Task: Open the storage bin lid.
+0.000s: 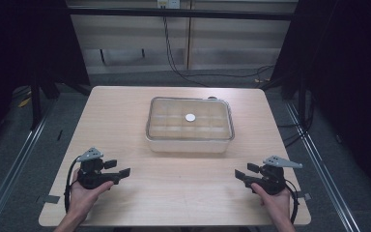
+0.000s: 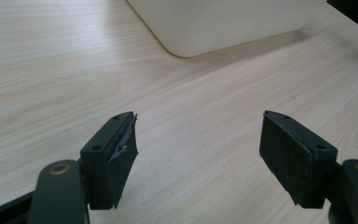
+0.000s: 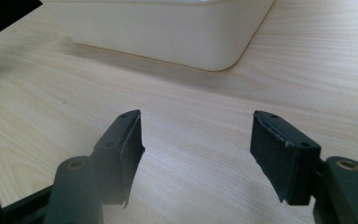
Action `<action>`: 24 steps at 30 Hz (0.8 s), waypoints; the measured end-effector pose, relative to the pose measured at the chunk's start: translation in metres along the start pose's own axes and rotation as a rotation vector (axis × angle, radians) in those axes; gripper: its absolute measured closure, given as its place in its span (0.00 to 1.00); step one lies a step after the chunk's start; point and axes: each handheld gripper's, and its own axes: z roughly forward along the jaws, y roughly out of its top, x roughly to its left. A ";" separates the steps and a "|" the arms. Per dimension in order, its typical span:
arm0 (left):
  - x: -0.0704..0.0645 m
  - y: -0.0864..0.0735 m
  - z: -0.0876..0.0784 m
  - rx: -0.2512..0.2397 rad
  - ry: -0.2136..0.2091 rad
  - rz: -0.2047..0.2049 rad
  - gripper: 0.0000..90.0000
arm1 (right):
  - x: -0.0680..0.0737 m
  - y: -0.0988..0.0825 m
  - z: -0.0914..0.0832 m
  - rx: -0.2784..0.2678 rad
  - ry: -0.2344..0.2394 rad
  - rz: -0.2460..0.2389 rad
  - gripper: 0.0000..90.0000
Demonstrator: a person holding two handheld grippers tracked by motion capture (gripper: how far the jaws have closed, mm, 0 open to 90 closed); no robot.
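High view: translucent rectangular plastic container with a clear lid [image 1: 190, 124] sits at mid-table, long axis running left-right across the pale wooden table [image 1: 125, 111]. A small white round disc [image 1: 190, 117] marks the centre of the lid; a grid of compartments shows faintly through it.

Left claw [image 1: 124, 172] rests near the front-left of the table, jaws pointing inward and slightly toward the box. Right claw [image 1: 240, 175] mirrors it at front-right. Both well apart from the container, each about equally far from its near long wall; neither hand clearly nearer.

Left gripper view: left claw [image 2: 198, 142] stands wide apart, nothing between the pads, bare wood below. A rounded corner of the box lies ahead, up and slightly right of centre.

Right gripper view: right claw [image 3: 196, 140] likewise spread and empty; the box's other near corner lies ahead.

Judgement: the box lies forward and inward of both claws. With its long axis crosswise, the short ends face outward, one toward each hand, so a two-handed approach from either end looks the natural next move.
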 end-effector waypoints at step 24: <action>-0.003 0.054 0.016 -0.017 -0.019 0.064 0.32 | 0.002 0.065 0.009 -0.023 0.015 -0.076 0.35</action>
